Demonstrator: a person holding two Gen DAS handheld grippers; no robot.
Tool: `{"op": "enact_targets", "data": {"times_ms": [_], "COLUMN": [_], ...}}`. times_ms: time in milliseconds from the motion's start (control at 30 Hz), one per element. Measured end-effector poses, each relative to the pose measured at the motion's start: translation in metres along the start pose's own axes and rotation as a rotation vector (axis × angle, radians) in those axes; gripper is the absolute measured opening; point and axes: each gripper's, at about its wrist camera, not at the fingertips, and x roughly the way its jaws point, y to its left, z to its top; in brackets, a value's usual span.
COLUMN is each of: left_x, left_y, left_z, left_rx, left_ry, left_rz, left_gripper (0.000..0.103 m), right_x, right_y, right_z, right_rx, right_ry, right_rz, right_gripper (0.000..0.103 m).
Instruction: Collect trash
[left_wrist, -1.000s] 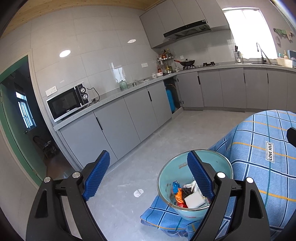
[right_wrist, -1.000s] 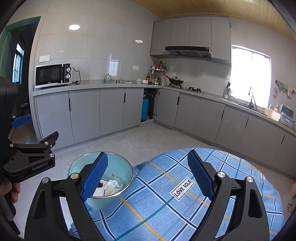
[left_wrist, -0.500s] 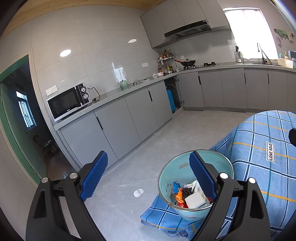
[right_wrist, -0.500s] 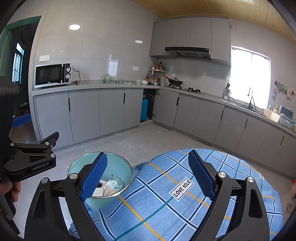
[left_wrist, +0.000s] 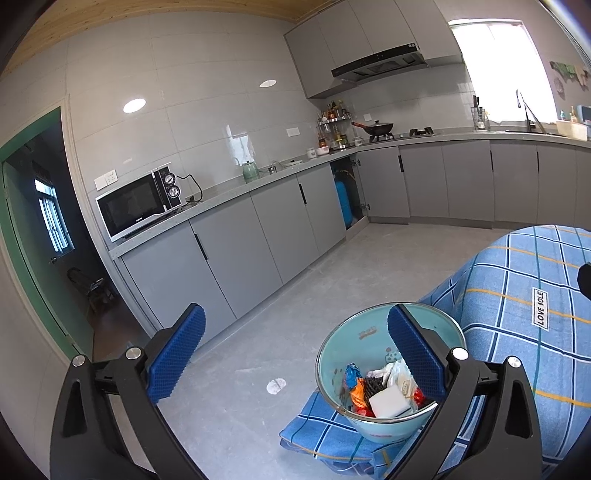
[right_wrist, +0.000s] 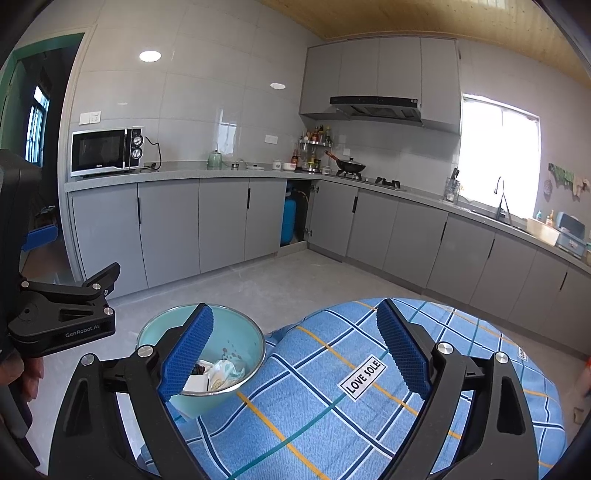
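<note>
A pale green bowl (left_wrist: 354, 339) stands on the corner of a table under a blue checked cloth (left_wrist: 517, 325). It holds trash (left_wrist: 384, 387): wrappers, crumpled paper and a white block. My left gripper (left_wrist: 295, 354) is open and empty, held above and left of the bowl. In the right wrist view the bowl (right_wrist: 236, 332) sits at the cloth's (right_wrist: 332, 406) left edge. My right gripper (right_wrist: 291, 354) is open and empty above the cloth, its left finger over the bowl. The left gripper's body (right_wrist: 62, 314) shows at the left.
Grey kitchen cabinets (right_wrist: 221, 221) run along the far walls, with a microwave (right_wrist: 107, 151), a kettle, a stove with a pan (right_wrist: 349, 164) and a sink by the window. A small white scrap (left_wrist: 276, 386) lies on the grey floor. A green doorway (left_wrist: 33, 229) is at left.
Both grippers have drifted very slightly; the view has barely shifted. The bowl and its trash have not moved.
</note>
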Motion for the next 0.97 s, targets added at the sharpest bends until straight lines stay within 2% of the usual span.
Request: {"op": "enact_targets", "data": {"times_ms": [500, 967], "left_x": [0.0059, 0.0021], "left_y": [-0.0005, -0.0003], "left_z": [-0.0024, -0.0007], "left_rx": [-0.012, -0.021], "left_ry": [0.037, 0.027], "left_rz": [0.013, 0.000], "left_gripper": [0.097, 0.097], "right_x": [-0.0014, -0.0020], "right_y": [0.0006, -0.0019], "right_z": [-0.0017, -0.0027], "right_rx": [0.000, 0.006], "right_ry": [-0.008, -0.014], "right_rz": [-0.006, -0.015], "right_gripper": [0.089, 0.090]}}
